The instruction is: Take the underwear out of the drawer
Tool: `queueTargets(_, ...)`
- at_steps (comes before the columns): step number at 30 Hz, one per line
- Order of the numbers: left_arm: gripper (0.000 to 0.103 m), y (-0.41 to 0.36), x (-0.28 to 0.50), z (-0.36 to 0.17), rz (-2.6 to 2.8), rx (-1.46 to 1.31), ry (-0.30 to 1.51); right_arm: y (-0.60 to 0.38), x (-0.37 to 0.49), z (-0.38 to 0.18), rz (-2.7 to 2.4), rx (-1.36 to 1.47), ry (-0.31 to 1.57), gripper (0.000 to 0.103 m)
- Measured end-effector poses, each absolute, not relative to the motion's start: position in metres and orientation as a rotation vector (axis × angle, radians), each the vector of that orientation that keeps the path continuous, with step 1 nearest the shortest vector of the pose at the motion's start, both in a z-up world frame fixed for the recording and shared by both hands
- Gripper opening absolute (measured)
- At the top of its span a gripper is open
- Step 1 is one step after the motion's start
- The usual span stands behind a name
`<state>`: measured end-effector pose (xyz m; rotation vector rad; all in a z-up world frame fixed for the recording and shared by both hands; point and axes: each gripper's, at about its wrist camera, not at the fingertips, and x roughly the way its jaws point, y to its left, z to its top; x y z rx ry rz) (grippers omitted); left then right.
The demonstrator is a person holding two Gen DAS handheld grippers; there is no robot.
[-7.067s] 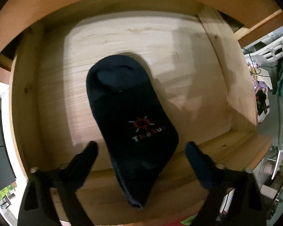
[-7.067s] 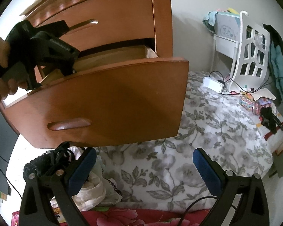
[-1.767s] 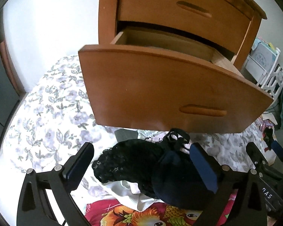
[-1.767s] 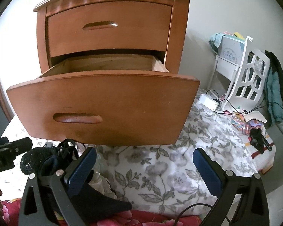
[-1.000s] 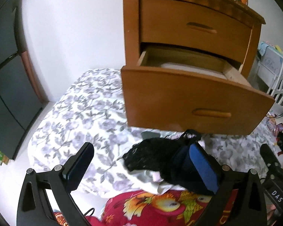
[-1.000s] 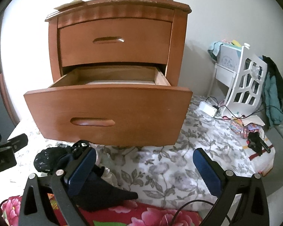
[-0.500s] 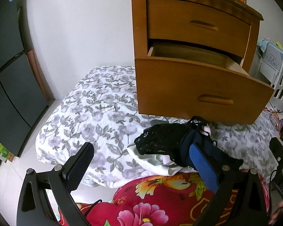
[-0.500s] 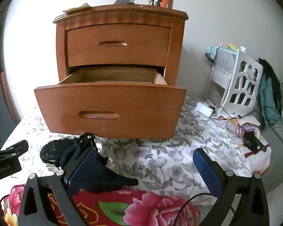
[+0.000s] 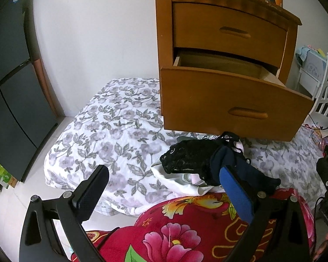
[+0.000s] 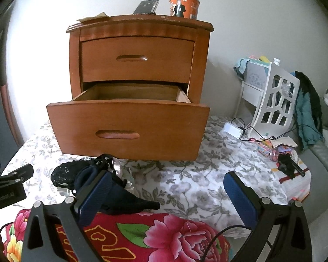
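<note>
While drawer [image 10: 129, 126] hangs open, underwear [image 9: 192, 159] lies heaped on bed [image 9: 111, 126]; left gripper [image 9: 164, 194], right gripper [image 10: 166, 196] both spread, holding nothing.

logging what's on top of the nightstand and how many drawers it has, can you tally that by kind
Drawers: 2, the upper drawer shut and the lower drawer pulled open
Cups: 1, the orange printed cup
Dark flat devices: 1, the dark device lying flat
Paper or card pieces: 1, the tan piece near the left edge
Total: 5
</note>
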<state>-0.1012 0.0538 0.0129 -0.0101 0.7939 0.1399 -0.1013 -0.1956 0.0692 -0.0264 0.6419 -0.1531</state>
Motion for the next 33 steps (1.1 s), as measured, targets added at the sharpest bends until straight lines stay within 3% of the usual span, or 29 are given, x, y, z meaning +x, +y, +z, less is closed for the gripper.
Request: queueTargets(33,0.101,0.054,-0.107,0.011,0.144,-0.004,0.805,-0.204,-0.115,0.068,-0.170,0.012,0.623,0.103)
